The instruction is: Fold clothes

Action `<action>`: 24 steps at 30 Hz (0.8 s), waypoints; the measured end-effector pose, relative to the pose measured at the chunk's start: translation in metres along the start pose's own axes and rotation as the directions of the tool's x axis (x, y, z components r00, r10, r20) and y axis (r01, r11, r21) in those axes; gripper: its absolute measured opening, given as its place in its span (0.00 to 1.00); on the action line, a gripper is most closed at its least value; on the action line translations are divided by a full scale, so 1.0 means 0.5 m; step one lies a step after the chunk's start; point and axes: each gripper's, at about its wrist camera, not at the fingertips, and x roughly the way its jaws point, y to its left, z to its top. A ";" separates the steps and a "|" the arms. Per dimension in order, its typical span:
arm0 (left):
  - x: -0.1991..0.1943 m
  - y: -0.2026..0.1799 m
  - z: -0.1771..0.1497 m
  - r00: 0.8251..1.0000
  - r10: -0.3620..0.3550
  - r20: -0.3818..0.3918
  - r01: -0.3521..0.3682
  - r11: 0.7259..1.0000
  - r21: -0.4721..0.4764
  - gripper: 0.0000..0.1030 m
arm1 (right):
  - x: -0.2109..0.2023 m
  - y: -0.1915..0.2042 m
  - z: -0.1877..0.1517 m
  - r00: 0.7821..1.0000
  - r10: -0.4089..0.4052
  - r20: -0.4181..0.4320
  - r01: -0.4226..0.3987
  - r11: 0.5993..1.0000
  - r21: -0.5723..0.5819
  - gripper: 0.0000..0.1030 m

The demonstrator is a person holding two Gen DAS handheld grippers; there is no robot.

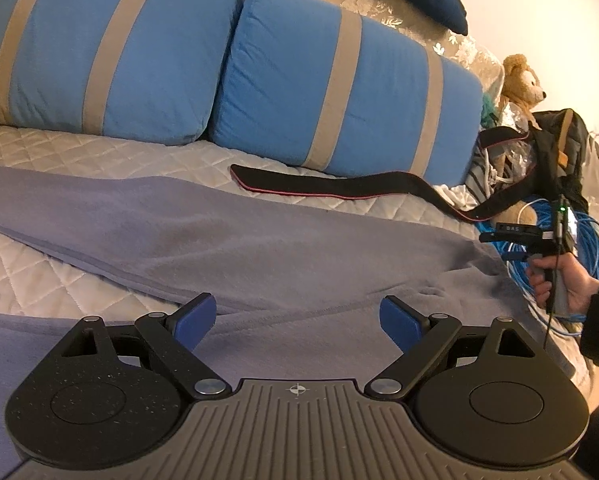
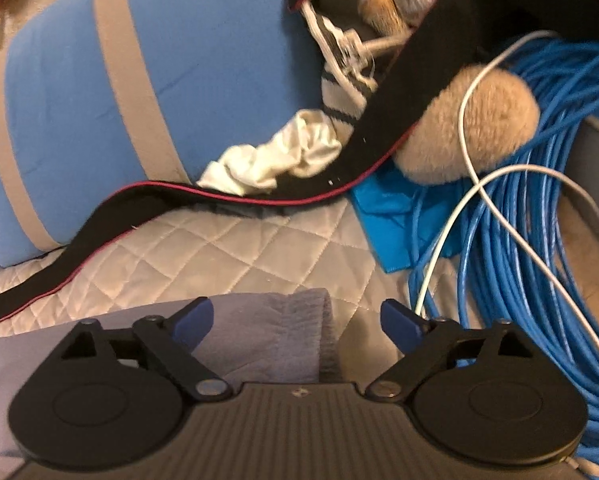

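A lavender fleece garment [image 1: 259, 248] lies spread across the quilted bedcover [image 1: 39, 264], one long part stretching to the upper left. My left gripper [image 1: 297, 312] hovers open just over its near part, blue pads apart and nothing pinched. At the right edge of that view a hand [image 1: 563, 284] holds my right gripper [image 1: 497, 246] at the garment's right end. In the right wrist view the right gripper [image 2: 297, 312] is open, and a narrow end of the garment [image 2: 283, 328] lies between its fingers without the pads pressing on it.
Two blue pillows with beige stripes [image 1: 339, 92] line the back of the bed. A black strap with red edging [image 2: 179, 204] runs across the quilt. A coil of blue cable [image 2: 519, 260], a plush toy [image 2: 471, 128], a white cloth [image 2: 275, 156] and a black bag [image 1: 559, 148] crowd the right side.
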 end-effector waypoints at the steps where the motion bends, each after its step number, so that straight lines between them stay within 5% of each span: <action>1: 0.001 0.000 0.000 1.000 -0.001 -0.002 0.001 1.000 0.001 0.87 | 0.009 -0.003 0.000 1.000 -0.004 -0.008 0.004 1.000 0.002 0.89; 5: 0.008 0.000 -0.003 1.000 0.001 -0.012 -0.001 1.000 0.003 0.87 | 0.035 -0.012 -0.007 1.000 -0.008 -0.016 0.008 1.000 -0.005 0.64; 7: 0.010 0.000 -0.003 1.000 0.006 -0.015 -0.006 1.000 -0.001 0.87 | 0.036 -0.012 -0.006 1.000 0.025 -0.010 -0.025 1.000 -0.002 0.46; 8: 0.010 0.000 -0.002 1.000 0.008 -0.015 -0.008 1.000 -0.004 0.87 | 0.036 -0.012 -0.006 0.999 0.044 -0.007 -0.044 0.999 0.000 0.29; 18: -0.001 -0.004 0.019 0.999 0.024 0.025 -0.023 0.999 -0.041 0.87 | -0.066 0.024 0.003 0.990 0.120 0.080 -0.108 0.985 -0.137 0.24; 24: -0.007 -0.019 0.040 0.998 0.011 0.058 -0.008 0.998 -0.057 0.87 | -0.218 0.070 -0.053 0.968 0.224 0.114 -0.163 0.904 -0.395 0.24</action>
